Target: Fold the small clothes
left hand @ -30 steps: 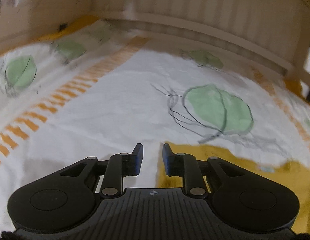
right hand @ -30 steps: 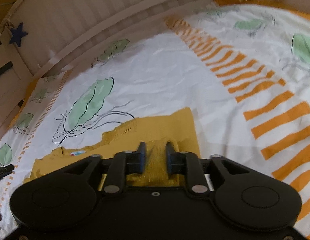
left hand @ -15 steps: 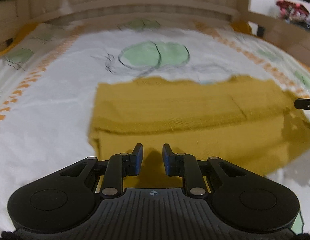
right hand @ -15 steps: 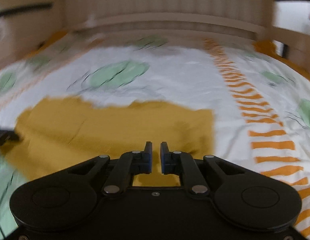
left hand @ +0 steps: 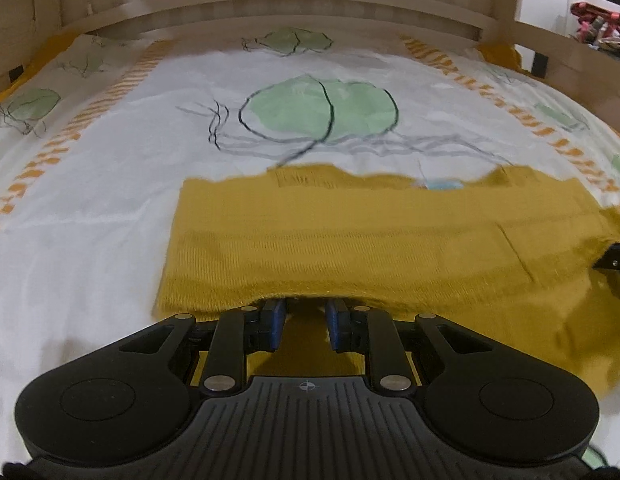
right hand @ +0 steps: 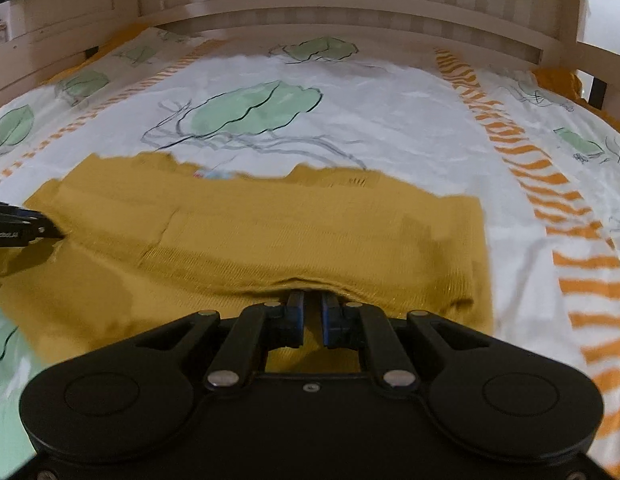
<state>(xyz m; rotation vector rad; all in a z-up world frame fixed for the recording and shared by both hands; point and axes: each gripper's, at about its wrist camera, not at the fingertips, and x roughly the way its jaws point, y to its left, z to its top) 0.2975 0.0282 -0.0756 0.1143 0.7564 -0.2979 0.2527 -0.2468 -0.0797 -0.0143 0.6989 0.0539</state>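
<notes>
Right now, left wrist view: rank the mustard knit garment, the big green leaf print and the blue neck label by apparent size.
1. mustard knit garment
2. big green leaf print, though it lies farther off, so it shows smaller
3. blue neck label

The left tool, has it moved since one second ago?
Yes. The left tool has swung from bare leaf-print sheet onto the mustard garment, its tips now under the near folded edge.

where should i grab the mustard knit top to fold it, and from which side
Grip the mustard knit top by its near edge, coming in low from the near side. That edge lies doubled and lifted in both wrist views, giving a lip over the flat bedsheet. The left tool and right tool already sit there.
</notes>
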